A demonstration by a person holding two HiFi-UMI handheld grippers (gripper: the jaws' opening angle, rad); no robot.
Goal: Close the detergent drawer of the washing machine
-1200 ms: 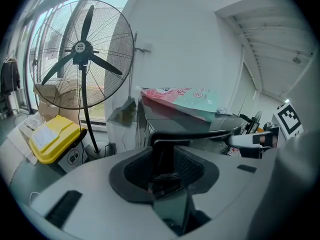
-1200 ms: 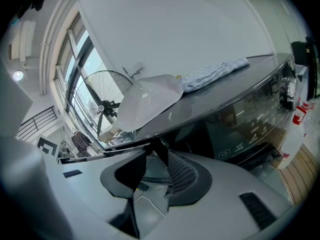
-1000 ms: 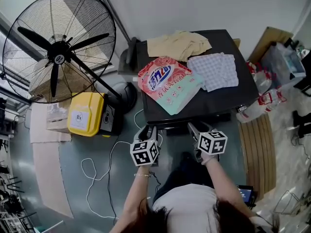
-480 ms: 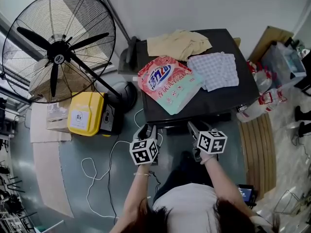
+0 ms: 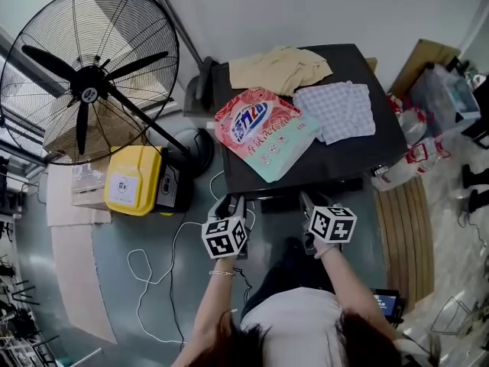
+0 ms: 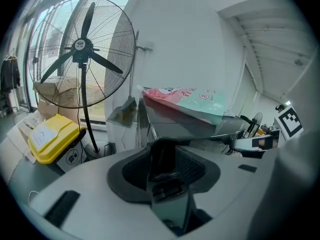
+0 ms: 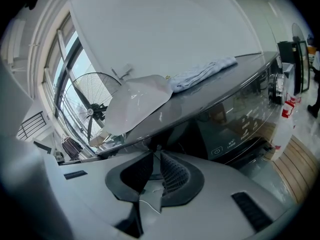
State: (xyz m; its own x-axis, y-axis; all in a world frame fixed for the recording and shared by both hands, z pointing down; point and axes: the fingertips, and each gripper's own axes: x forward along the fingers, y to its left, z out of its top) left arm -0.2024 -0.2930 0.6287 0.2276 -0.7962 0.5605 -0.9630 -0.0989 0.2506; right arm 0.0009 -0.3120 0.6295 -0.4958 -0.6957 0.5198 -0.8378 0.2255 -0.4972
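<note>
The black washing machine (image 5: 367,155) stands in front of me. A dark block (image 5: 279,203), seemingly the detergent drawer, juts from its front edge between my two grippers. My left gripper (image 5: 229,203) is at the machine's front left corner. Its jaws (image 6: 165,149) have just been opening and stand wide. A glossy dark piece (image 6: 162,176) lies between them, apart from the pads; what it is I cannot tell. My right gripper (image 5: 309,201) has just been closing. Its tips (image 7: 154,151) meet below the machine's top edge, with nothing seen between them. The control panel (image 7: 235,134) is to its right.
On the machine lie a red and green detergent bag (image 5: 263,132), a checked cloth (image 5: 336,112) and a beige cloth (image 5: 279,69). A big floor fan (image 5: 88,75), a yellow canister (image 5: 134,180) and a white cable (image 5: 157,270) are on the left; bottles (image 5: 405,167) are on the right.
The right gripper's fingers have drawn together. The left gripper has barely shifted, and its jaws stand a little wider.
</note>
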